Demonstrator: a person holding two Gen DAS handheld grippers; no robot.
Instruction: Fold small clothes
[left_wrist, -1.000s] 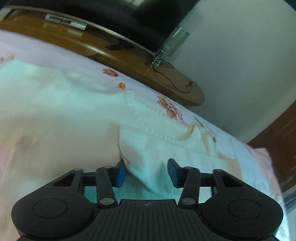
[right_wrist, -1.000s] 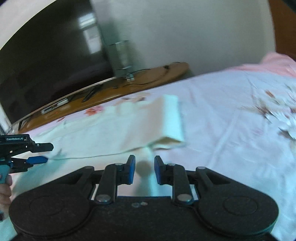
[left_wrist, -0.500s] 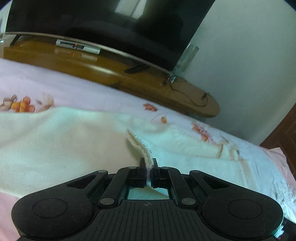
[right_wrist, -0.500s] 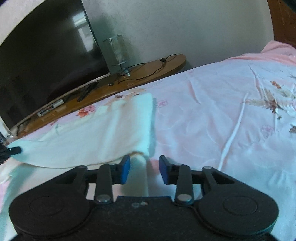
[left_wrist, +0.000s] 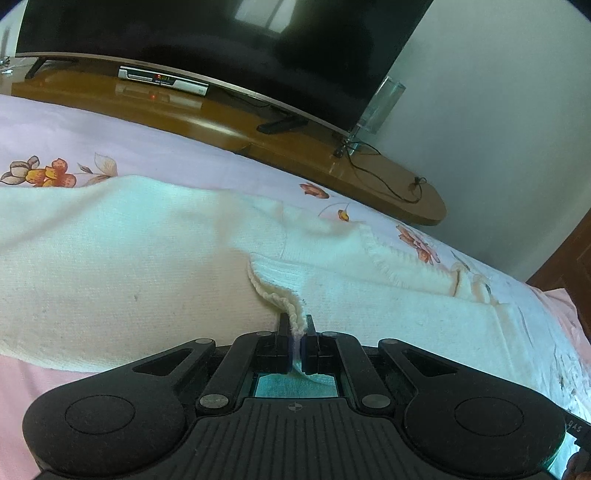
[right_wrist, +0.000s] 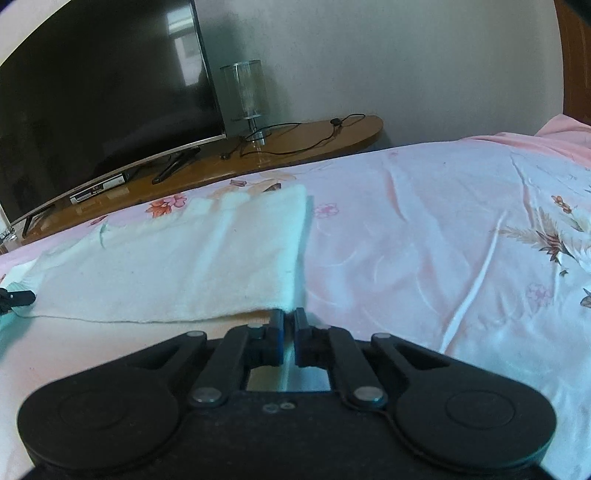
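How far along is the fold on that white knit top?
Early. Done: the cream knitted sweater lies spread on the pink floral bedsheet, one portion apparently already doubled over. In hand: the left gripper is shut on its ribbed edge; the right gripper is shut at the sweater's near corner, fabric seemingly pinched. Left: carrying both held edges across and flattening.

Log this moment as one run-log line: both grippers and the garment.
left gripper: shut on white knit garment edge | right gripper: shut at garment's near corner, grip unclear | garment: lying on floral bedsheet
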